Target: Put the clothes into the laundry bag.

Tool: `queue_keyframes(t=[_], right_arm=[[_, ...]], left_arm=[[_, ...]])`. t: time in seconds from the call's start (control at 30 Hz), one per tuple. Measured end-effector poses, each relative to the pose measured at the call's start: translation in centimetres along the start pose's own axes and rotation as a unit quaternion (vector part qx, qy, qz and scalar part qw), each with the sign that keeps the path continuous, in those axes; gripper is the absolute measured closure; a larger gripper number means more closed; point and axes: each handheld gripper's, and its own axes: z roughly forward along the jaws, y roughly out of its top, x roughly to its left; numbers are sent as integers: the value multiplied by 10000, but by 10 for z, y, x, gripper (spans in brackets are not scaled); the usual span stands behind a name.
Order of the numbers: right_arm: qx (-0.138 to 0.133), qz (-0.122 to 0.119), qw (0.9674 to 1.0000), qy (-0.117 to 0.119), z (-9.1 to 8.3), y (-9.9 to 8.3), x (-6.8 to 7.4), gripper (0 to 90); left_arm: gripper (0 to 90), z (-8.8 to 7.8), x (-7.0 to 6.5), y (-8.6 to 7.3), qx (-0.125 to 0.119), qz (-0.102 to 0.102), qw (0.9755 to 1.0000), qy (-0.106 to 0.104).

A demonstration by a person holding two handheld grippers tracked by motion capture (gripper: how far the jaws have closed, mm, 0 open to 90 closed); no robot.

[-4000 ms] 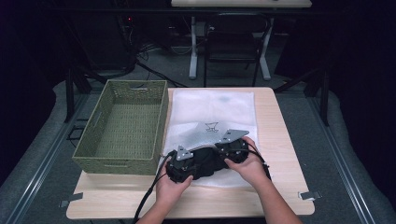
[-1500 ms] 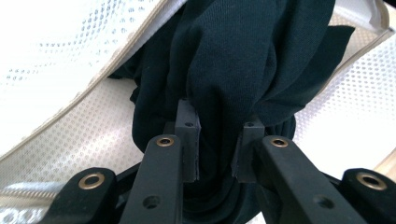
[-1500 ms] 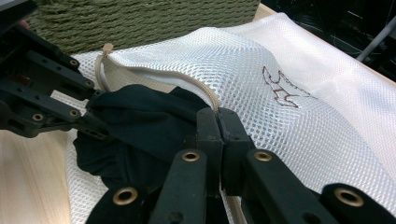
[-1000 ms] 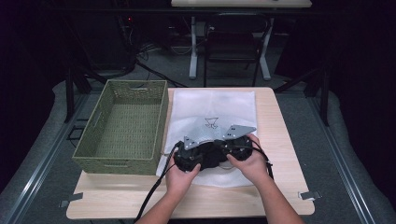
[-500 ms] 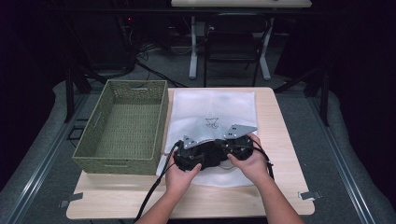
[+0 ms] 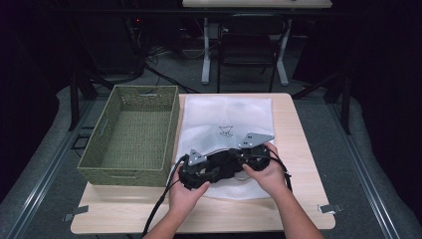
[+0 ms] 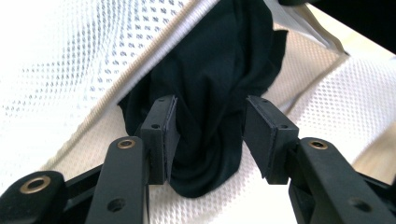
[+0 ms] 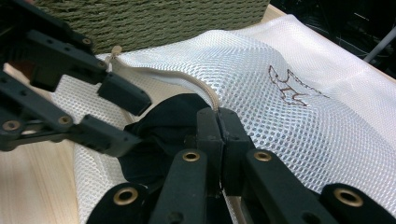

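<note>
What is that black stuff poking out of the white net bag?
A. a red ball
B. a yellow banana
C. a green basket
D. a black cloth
D: a bunched black cloth sticks out of the open edge of the white net bag.

L gripper (image 7: 210, 135) jaws just opening, R gripper (image 8: 217, 126) clamped (tight)

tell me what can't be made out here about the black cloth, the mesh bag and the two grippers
- Black cloth: how far it goes into the mesh bag is hidden, by the bag's rim in the left gripper view and by the hands in the high view.
- Right gripper: its jaws are shut at the bag's rim; whether cloth is pinched too is hidden.
- Left gripper: jaws just opening, apart around the cloth; fingertips hidden in the high view.
</note>
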Motion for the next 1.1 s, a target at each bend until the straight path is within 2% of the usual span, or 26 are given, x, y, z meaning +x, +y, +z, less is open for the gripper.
queue_keyframes(t=[0.17, 0.27, 0.47, 0.5, 0.57, 0.6, 0.63, 0.93, 1.1], right_arm=[[3, 4, 10000, -5, 0, 0, 1, 891], [10, -8, 10000, -21, 0, 0, 1, 892], [-12, 16, 10000, -14, 1, -1, 1, 892], [-17, 24, 10000, -7, 1, -1, 1, 892], [-23, 54, 10000, 4, 2, -2, 0, 892], [-30, 72, 10000, 15, 2, -2, 0, 892], [-32, 89, 10000, 19, 2, -2, -1, 891], [18, 198, 9998, 60, 4, -4, -3, 888], [57, 148, 9999, 23, 4, -4, -2, 891]], left_arm=[[544, -2, 0, -7, 79, 36, 10000, -12], [541, 0, 1, -11, 82, -52, 10000, 4], [538, 4, 3, -15, 225, -44, 9997, -20], [539, 6, 2, -16, 173, -50, 9998, 31], [544, 8, 2, -16, 216, -49, 9998, 9], [546, 9, 2, -17, 169, -42, 9998, 106], [547, 9, 2, -17, 241, -41, 9997, 19], [548, 14, 3, -19, 250, 12, 9997, 56], [611, 19, 2, -21, 324, 22, 9994, 123]])
